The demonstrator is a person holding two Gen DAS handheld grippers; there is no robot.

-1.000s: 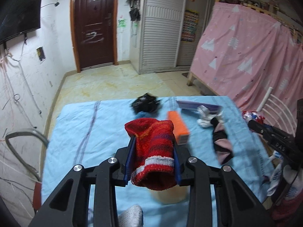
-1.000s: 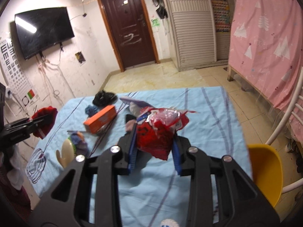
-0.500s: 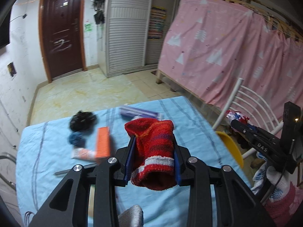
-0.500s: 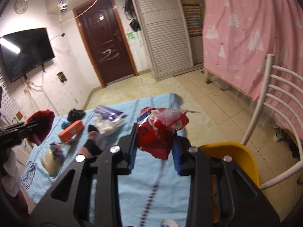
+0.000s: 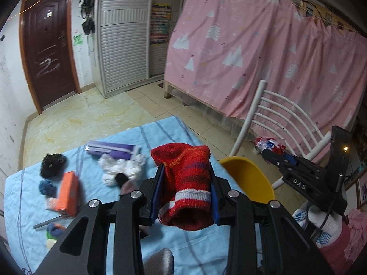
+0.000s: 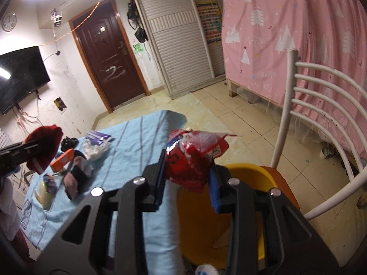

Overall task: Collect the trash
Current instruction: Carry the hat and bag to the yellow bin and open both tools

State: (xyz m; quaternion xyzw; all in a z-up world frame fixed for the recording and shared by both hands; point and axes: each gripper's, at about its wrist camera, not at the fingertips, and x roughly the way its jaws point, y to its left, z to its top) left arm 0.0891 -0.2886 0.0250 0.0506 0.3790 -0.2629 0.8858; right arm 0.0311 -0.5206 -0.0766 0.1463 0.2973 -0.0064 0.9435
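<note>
Trash is held in both tongs. A red crinkly wrapper (image 6: 195,158) is pinched between the blue pads of the right tongs (image 6: 187,174), which are closed tight on it. A red striped sock (image 5: 187,183) is squeezed in the left tongs (image 5: 185,190), which are closed on its middle, so its cuff hangs down toward the camera.

The yellow bin (image 6: 250,183) is used as the landmark here. It is seen just past the right edge of the desk (image 6: 128,146), in front of the white chair (image 6: 321,119). The wrapper is held above the bin's near rim, most likely so that it can be dropped in when the right tongs are opened. The sock is held up beside the bin, over the desk's edge, so it is probably meant to go the same way.

More things are left on the desk, well away from the bin: an orange box (image 5: 68,192), a purple packet (image 5: 112,149), a white crumpled cloth (image 5: 121,167) and a black bundle (image 5: 53,165). A blue striped cover is spread over the desk.

Both items are soft and light, so a firm pinch is needed or they could slip out. The wrapper could float sideways when let go, so it should be held right over the bin's mouth first.
</note>
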